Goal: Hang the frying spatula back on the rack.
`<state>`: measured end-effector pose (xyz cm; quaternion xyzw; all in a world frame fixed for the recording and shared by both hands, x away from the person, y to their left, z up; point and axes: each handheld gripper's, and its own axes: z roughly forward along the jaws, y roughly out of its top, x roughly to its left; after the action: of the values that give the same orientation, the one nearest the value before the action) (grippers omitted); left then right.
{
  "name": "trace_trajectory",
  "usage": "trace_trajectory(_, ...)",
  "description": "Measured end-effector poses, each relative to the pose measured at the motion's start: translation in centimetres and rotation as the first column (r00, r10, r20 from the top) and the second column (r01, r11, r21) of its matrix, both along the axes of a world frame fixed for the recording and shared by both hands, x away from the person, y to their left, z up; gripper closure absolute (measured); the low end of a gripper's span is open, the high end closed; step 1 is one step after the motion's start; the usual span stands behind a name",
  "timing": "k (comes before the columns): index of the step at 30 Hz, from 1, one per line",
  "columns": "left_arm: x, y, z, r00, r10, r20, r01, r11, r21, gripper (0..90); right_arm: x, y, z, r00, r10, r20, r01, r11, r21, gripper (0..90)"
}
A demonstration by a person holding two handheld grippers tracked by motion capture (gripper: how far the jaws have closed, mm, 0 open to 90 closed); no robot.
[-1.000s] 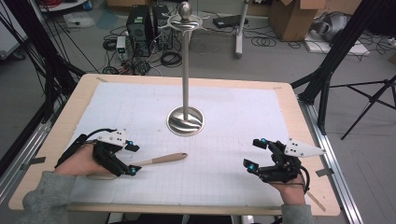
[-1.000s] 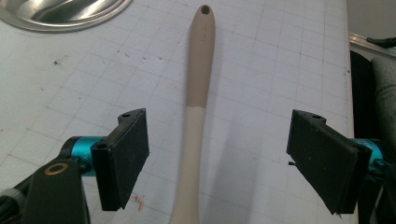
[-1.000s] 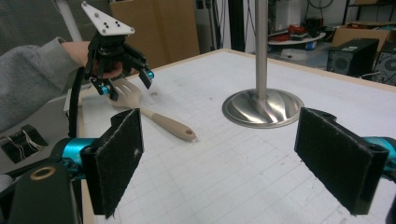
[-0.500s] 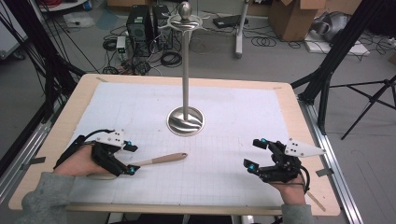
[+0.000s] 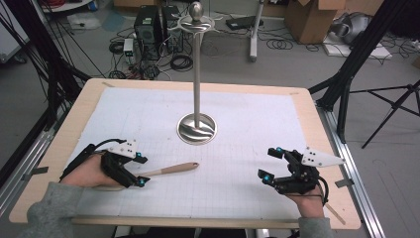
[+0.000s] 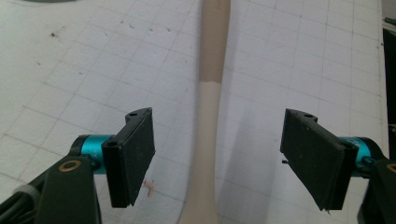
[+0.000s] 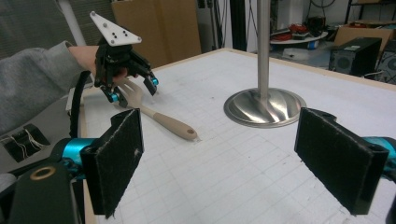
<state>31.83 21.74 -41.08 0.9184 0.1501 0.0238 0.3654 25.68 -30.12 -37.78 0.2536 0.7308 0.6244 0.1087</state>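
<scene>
Grasp barely begun: left tongs narrowing, unpinched, astride wooden fork flat on tabletop; right tongs spread, idle.

I am working in a lab or robotics workshop, not a home. The worktop is a plywood board under a white grid mat, framed by aluminium rails. On the grey concrete floor behind it I see loose cables, a black computer tower, cardboard boxes and black tripod legs. From the right gripper view, another computer and a cluttered round table stand farther back.
</scene>
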Motion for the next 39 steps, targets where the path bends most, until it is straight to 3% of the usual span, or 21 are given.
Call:
trace_trajectory(8,0.2,-0.2,-0.2,1.0,-0.006,-0.005,0.006,0.9998,0.016,33.0,-0.1,-0.1,0.0,1.0,-0.002,0.0,0.002,1.0,0.001,14.2)
trace_trajectory(16,0.2,-0.7,-0.6,0.9998,-0.019,-0.008,0.02,0.996,0.088,42.5,-0.3,-0.2,0.0,1.0,-0.006,0.0,0.006,1.0,0.002,14.3)
trace_trajectory(19,0.0,-0.9,-0.6,0.9997,-0.023,0.008,0.022,0.9925,0.12,46.0,-0.3,-0.2,0.1,1.0,-0.003,0.005,0.003,1.0,0.002,14.3)
trace_trajectory(27,-0.1,-1.3,-0.9,0.9989,-0.042,0.02,0.038,0.9848,0.17,54.6,-0.2,-0.1,0.1,1.0,-0.001,0.001,0.001,1.0,0.003,14.3)
trace_trajectory(39,-0.5,-1.4,-0.8,0.9975,-0.052,0.047,0.043,0.9832,0.177,62.7,-0.2,-0.1,0.1,1.0,-0.001,0.004,0.001,1.0,0.003,14.3)
